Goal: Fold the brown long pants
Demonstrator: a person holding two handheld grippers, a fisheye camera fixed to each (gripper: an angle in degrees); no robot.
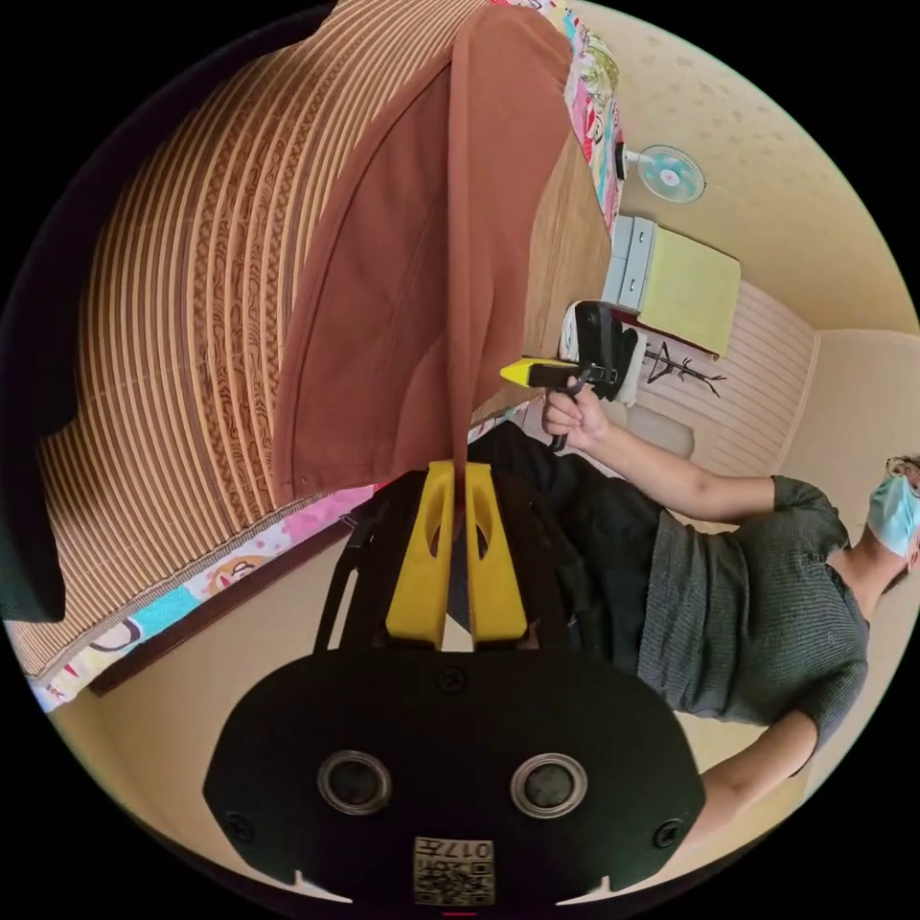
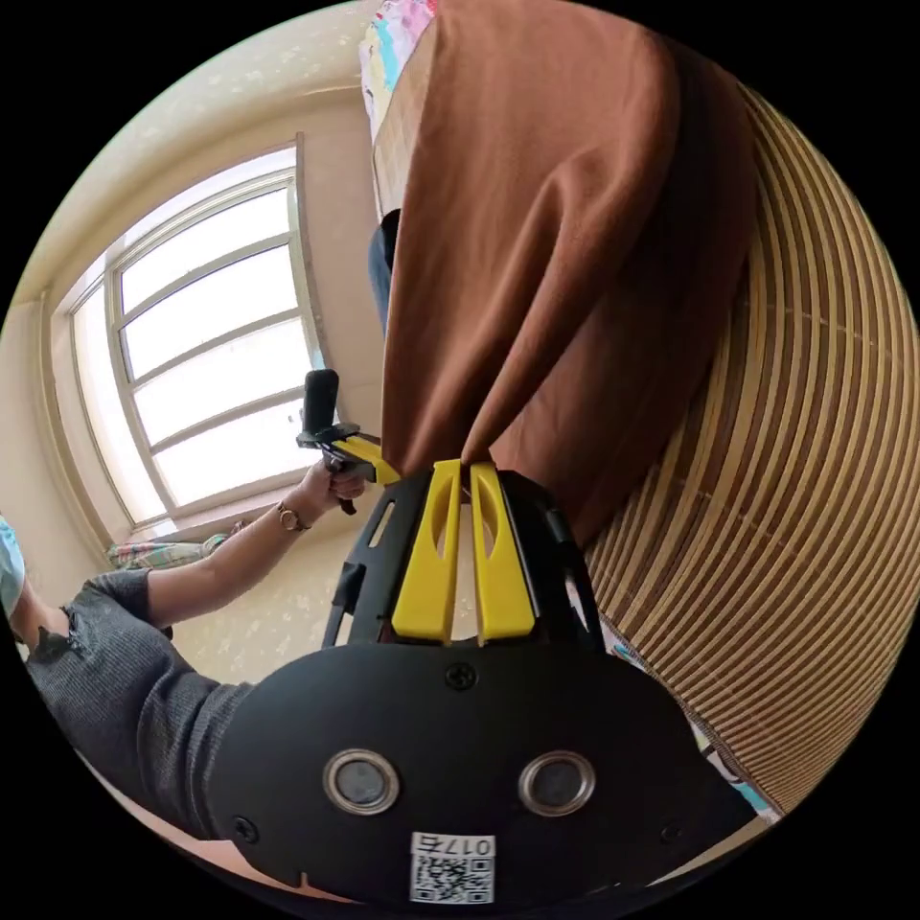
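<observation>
Little can be read here. In the left gripper view a small white sticker [image 1: 454, 870] sits on the black housing [image 1: 287, 767] of the camera mount, near its bottom edge; it carries a square code and a short row of characters above it, printed upside down to the camera. In the right gripper view a like sticker [image 2: 452, 867] sits at the same spot on that black housing [image 2: 287, 776]. The cartoon-print sheet [image 1: 230, 565] at the bed's edge shows pictures, with no legible words.
</observation>
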